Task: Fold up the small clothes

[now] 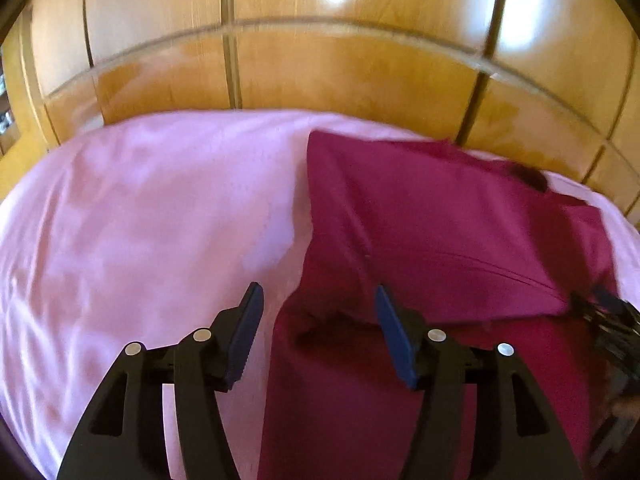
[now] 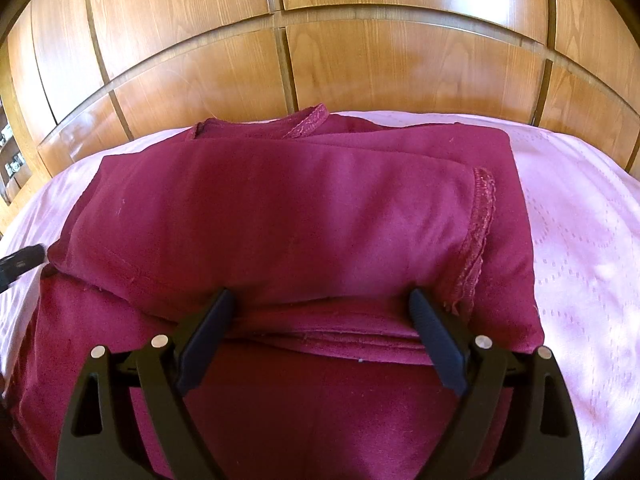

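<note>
Left gripper [image 1: 318, 312] fingers spread wide, holding nothing, hovering over the near-left edge of the maroon garment [image 1: 440, 232]. Right gripper [image 2: 320, 316] equally wide, empty, its tips at the garment's folded near edge. Garment lies partly folded on the pink sheet [image 2: 580, 240]; its near part is hidden behind the gripper bodies. Left view blurry. Wooden panels [image 2: 320, 60] beyond.

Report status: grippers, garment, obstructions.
Left gripper open, at maroon garment left edge. Right gripper open, at folded layer's near edge. Garment partly folded on pink sheet. No obstructions.
</note>
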`<state>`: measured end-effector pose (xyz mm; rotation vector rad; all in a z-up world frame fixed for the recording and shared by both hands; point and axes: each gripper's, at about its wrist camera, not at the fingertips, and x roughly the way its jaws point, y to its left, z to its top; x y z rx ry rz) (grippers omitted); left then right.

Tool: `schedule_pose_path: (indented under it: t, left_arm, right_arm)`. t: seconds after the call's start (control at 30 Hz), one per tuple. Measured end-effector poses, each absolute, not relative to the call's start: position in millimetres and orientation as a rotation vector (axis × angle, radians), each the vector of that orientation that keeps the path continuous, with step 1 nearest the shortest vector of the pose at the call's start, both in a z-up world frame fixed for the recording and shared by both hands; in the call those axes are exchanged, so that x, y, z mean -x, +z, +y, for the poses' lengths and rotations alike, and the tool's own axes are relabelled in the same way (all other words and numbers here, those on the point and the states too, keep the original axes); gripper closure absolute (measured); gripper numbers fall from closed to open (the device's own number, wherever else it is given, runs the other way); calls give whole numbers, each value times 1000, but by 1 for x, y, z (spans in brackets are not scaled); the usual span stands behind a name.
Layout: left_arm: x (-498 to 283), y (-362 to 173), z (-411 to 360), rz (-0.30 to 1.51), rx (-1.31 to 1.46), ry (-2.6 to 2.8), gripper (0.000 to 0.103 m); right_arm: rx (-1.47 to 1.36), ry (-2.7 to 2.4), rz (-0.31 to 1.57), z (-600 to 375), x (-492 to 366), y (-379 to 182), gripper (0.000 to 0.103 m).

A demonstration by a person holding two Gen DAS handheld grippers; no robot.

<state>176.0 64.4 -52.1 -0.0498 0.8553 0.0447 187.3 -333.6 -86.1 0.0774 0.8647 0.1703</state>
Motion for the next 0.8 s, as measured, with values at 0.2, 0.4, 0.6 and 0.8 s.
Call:
schedule_pose_path:
  t: [0.2, 0.4, 0.6, 0.8]
  left_arm:
    - [-124, -24, 55, 796, 68, 7, 45]
    - [-86, -11, 43, 755, 48, -11, 35]
    - [-57, -9, 32, 748, 29, -37, 35]
    - [-42, -15, 31, 765, 25, -38, 35]
  right_arm:
    - [-66, 164, 866, -332, -187, -85, 14]
    - [-35, 139, 870, -327, -185, -83, 13]
    - [9, 106, 921, -321, -175, -77, 2]
    - [-12, 132, 975, -327, -145, -74, 2]
